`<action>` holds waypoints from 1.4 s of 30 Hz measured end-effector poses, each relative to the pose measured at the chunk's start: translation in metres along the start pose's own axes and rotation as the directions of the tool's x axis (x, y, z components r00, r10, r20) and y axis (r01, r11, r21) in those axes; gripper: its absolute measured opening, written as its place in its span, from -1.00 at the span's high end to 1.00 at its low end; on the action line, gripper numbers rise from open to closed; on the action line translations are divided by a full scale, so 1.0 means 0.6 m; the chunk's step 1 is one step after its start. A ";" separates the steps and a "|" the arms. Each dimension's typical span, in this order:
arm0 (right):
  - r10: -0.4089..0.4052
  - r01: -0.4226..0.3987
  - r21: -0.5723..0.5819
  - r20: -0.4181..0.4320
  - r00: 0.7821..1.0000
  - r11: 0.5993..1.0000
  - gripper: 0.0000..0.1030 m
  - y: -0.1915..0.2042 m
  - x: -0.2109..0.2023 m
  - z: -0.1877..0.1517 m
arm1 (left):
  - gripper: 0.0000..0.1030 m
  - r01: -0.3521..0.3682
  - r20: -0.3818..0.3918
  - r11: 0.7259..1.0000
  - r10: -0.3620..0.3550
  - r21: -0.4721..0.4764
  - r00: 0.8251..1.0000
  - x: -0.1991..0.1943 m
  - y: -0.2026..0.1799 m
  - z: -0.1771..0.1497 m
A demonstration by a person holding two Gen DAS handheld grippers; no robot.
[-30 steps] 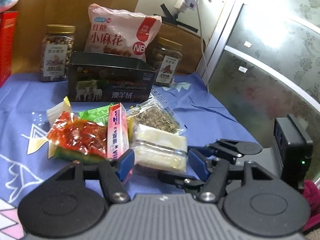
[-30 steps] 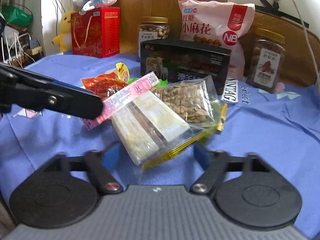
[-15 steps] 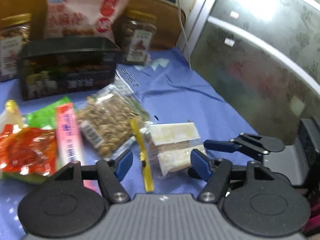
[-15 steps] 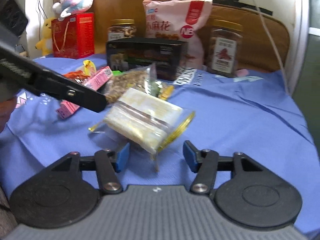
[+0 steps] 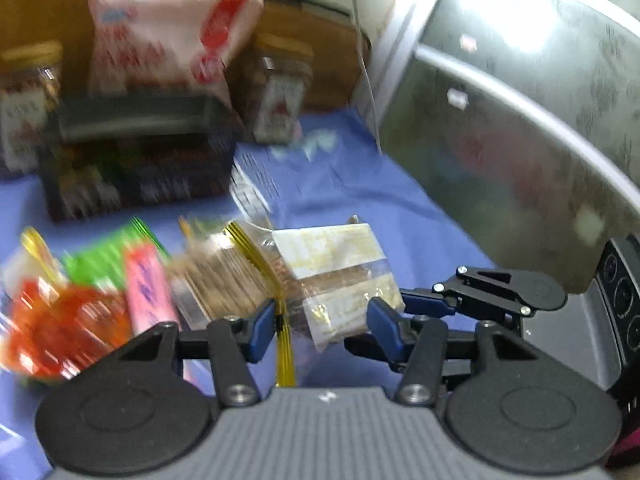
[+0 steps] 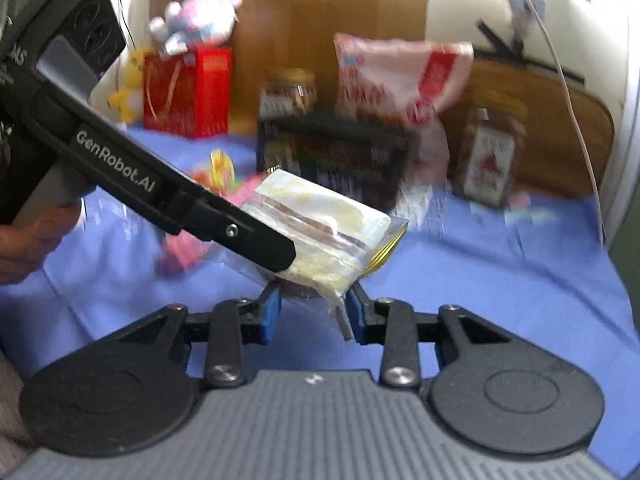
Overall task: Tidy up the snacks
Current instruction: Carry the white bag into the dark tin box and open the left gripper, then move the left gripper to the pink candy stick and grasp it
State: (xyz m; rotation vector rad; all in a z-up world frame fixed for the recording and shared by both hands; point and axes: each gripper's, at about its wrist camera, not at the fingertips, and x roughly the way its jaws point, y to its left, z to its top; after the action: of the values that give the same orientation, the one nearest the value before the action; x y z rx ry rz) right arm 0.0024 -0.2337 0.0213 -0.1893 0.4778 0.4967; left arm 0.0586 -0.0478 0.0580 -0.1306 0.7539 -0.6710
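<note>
Left wrist view: left gripper [image 5: 322, 322] spread open around the wafer packet [image 5: 332, 276] at centre frame; right wrist view: right gripper [image 6: 313, 314] pinches that packet's lower edge, centre; the slick wrapper could slip free.

Both tools low and close together

Right tool [image 6: 313, 315] has its blue pads pressed against something held between them; left tool [image 5: 322, 326] gapes wide, its body angled across from the left.
</note>
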 end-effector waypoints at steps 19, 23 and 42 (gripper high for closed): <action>0.015 -0.015 0.016 0.052 0.999 1.000 0.10 -0.069 0.287 0.203 | 0.00 -0.223 0.083 0.953 0.244 -0.204 0.966 0.092 0.227 0.213; -0.008 0.006 0.036 0.069 0.998 0.999 0.09 -0.081 0.272 0.199 | 0.01 -0.203 0.107 0.956 0.229 -0.213 0.968 0.075 0.228 0.200; 0.182 -0.189 -0.038 -0.133 0.974 0.981 0.10 0.124 0.146 0.054 | -0.03 -0.057 0.121 0.964 0.091 -0.259 0.989 -0.077 0.190 0.010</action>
State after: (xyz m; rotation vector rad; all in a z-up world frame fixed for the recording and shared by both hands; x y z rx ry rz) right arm 0.0454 -0.1238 0.0029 -0.2271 0.6129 0.6828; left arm 0.0969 0.0688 0.0506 -0.3774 0.7120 -0.4866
